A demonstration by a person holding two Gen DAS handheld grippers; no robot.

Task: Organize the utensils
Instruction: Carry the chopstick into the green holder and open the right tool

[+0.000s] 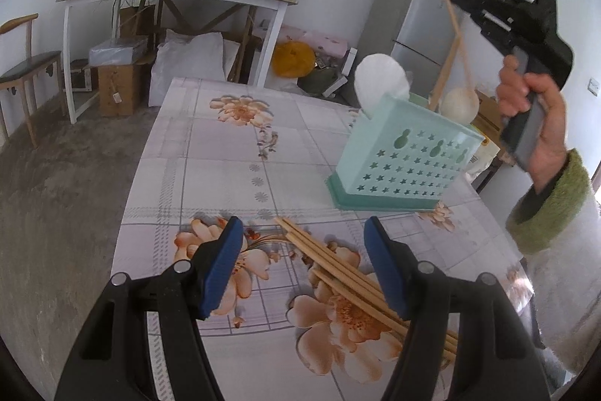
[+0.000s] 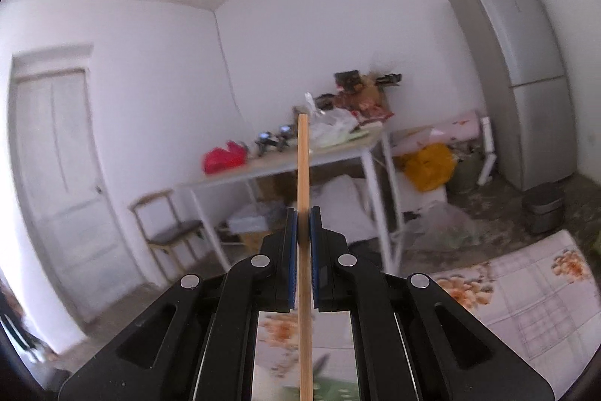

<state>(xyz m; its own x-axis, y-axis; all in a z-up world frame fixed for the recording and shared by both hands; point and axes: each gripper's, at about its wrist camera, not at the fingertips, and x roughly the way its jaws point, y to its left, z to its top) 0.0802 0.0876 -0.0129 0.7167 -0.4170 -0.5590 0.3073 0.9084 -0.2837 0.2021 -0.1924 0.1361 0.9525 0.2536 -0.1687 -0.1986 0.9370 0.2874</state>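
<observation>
— What is sitting beyond the fingers?
— The table is stretching ahead, and the green holder is standing on it, past the right fingertip.
— And the left gripper?
— Its fingers are hanging apart over loose chopsticks lying between them.
— The right gripper?
— It is clamping one chopstick upright — pads pressing both sides.
</observation>
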